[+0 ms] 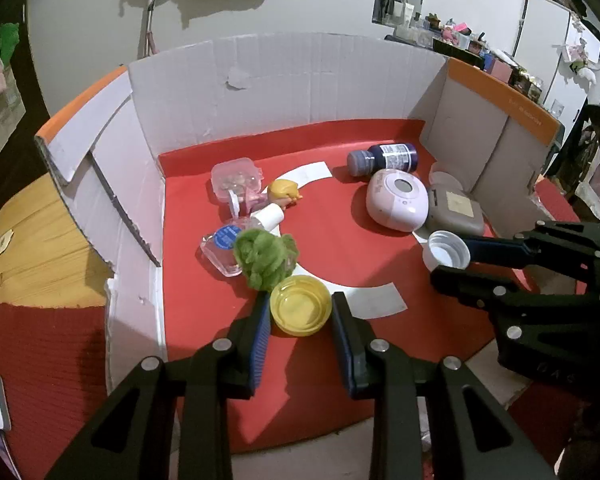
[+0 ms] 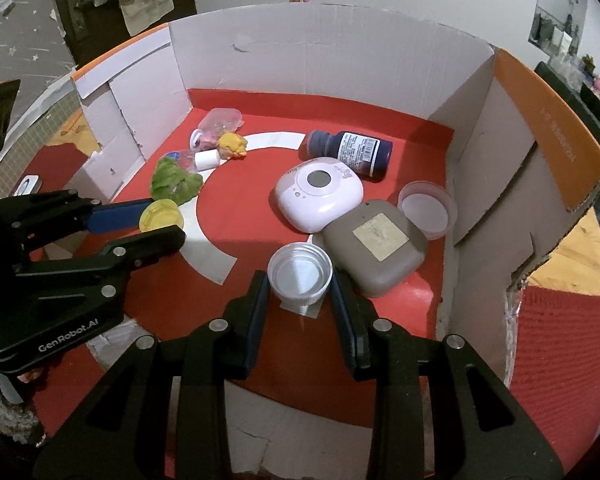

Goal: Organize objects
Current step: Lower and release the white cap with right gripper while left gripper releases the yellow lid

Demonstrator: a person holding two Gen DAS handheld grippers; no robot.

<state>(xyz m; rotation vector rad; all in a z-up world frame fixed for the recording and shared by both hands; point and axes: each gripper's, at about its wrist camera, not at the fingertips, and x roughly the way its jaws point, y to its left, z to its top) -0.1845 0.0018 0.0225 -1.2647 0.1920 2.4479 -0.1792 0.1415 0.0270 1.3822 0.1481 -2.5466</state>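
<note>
My left gripper has its fingers on both sides of a yellow lid lying open side up on the red mat; it also shows in the right wrist view. My right gripper has its fingers on both sides of a white screw cap, also in the left wrist view. Both look closed on their lids. A green fuzzy ball touches the yellow lid's far side. A grey-brown case lies just right of the white cap.
A pink round device, a dark blue bottle on its side, a clear lid, a clear flask, a yellow toy and a small plastic box lie on the mat. Cardboard walls enclose three sides.
</note>
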